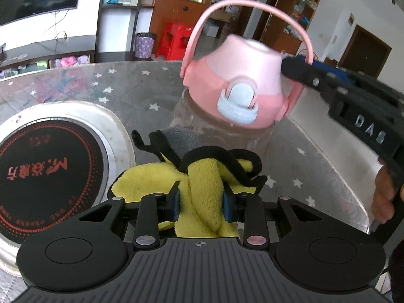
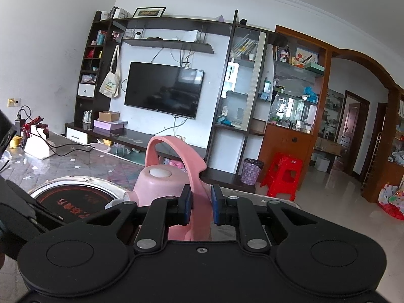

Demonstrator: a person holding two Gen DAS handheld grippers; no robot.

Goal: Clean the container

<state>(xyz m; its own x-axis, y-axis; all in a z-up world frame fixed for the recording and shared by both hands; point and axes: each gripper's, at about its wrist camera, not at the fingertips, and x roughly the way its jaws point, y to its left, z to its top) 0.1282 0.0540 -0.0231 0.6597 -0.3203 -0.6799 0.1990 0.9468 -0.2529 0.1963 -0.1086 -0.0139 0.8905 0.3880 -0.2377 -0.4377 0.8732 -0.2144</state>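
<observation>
Steadying a clear bottle (image 1: pixel 222 136) by its pink carry handle (image 2: pixel 199 189), the right gripper (image 2: pixel 200 205) has its jaws clamped on the strap, apparently so the bottle stays put on the star-patterned table (image 1: pixel 121 96) during wiping. The left gripper (image 1: pixel 201 200), jaws pinched on a bunched yellow cloth (image 1: pixel 202 176), holds it against the bottle's lower wall beside the cooktop (image 1: pixel 38 176).
</observation>
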